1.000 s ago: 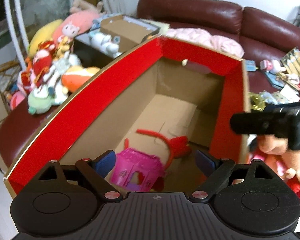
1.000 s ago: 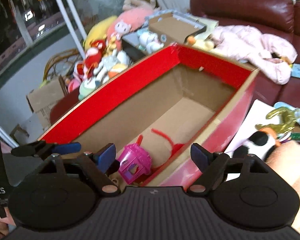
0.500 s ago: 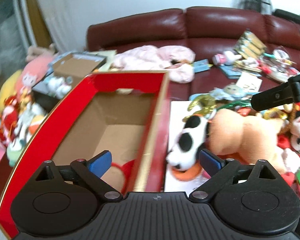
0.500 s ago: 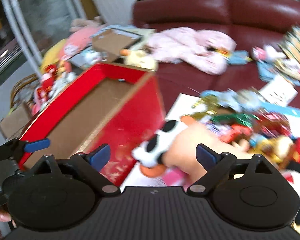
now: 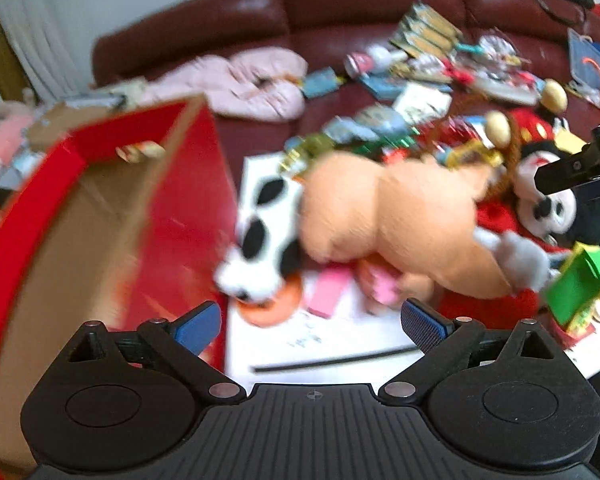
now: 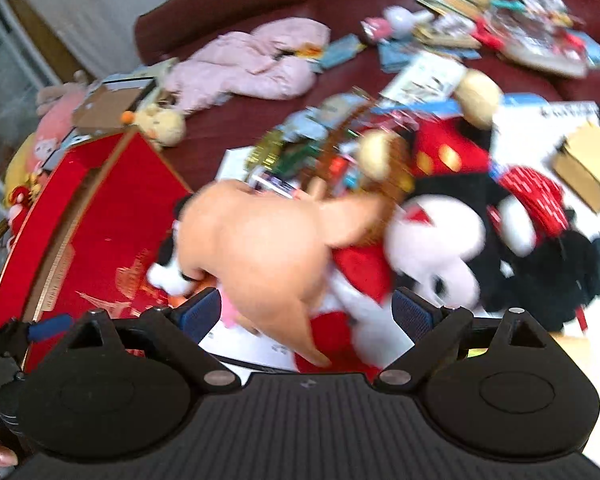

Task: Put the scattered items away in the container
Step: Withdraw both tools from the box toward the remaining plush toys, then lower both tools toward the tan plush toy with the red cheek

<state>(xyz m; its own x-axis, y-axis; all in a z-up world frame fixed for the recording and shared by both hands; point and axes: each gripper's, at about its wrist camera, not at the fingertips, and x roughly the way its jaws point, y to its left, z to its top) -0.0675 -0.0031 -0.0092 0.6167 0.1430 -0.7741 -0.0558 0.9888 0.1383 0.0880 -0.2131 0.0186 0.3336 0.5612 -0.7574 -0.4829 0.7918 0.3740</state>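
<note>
The red cardboard box [image 5: 180,220] with a brown inside stands at the left in the left wrist view, and its red outer wall [image 6: 112,232] shows at the left in the right wrist view. A tan plush with a black-and-white head [image 5: 388,216] lies just right of the box on white paper, and a mouse plush in red [image 6: 440,248] lies beside it. My left gripper [image 5: 310,326] hangs open over the paper in front of the tan plush. My right gripper [image 6: 307,314] is open above the tan plush [image 6: 260,248], holding nothing.
A dark red sofa carries a pink garment [image 5: 256,80], books, packets and small toys. A green box [image 5: 580,284] and an orange ring [image 5: 272,308] lie near the plush. A yellow duck plush [image 6: 162,124] sits behind the red box, and a cardboard piece [image 6: 588,164] lies at the right.
Both grippers swung right, away from over the red box's inside to the toy pile beside it. The pink toy house and red headband in the box are out of view.
</note>
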